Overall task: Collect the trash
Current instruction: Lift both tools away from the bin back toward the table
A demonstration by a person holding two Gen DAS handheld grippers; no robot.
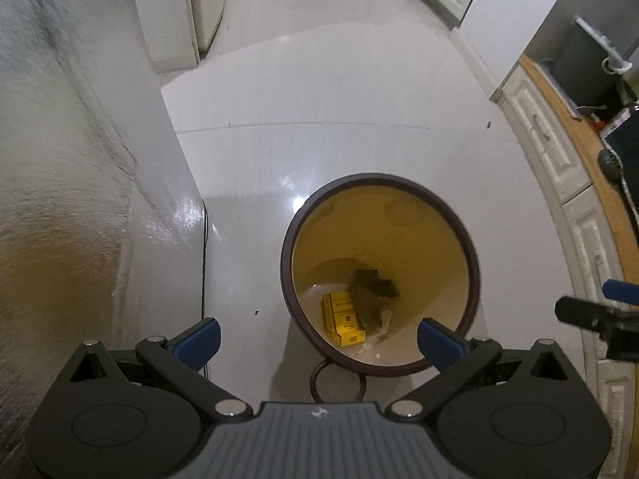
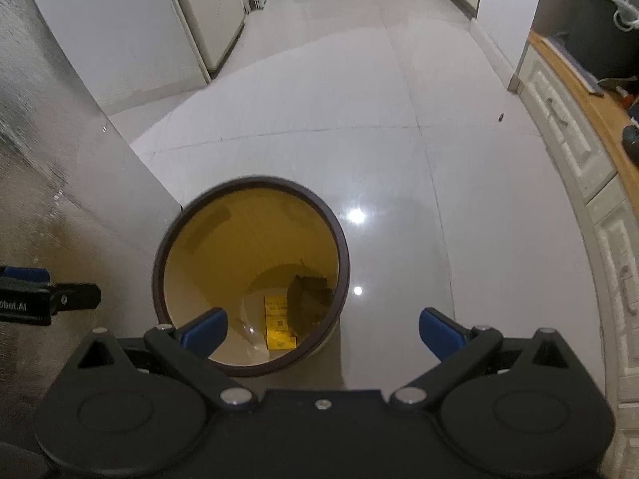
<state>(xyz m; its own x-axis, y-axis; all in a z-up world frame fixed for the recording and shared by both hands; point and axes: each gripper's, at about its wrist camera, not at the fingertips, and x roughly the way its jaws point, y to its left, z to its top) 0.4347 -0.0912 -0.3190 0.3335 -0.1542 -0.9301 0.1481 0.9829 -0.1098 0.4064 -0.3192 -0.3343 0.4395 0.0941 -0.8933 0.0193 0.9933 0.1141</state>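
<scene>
1. Left gripper (image 1: pixel 319 339) jaws spread wide, nothing between them; right gripper (image 2: pixel 323 333) likewise gaping, empty
2. Round yellow plastic bin with dark brown rim (image 1: pixel 475 263) sits just ahead of both jaw pairs; yellow carton (image 1: pixel 343 319) and dark crumpled scrap (image 1: pixel 377 283) lie at its bottom
3. Drop looks done; lift clear of rim
4. Grey wall (image 1: pixel 80 199) close left of jaws, white cabinet fronts (image 1: pixel 559 151) right, glossy tile floor (image 1: pixel 319 111) open ahead

1 bin (image 1: pixel 473 247), 1 yellow box (image 1: pixel 344 318), 1 dark wad (image 1: pixel 375 282), 2 tongs (image 1: pixel 319 339).
</scene>
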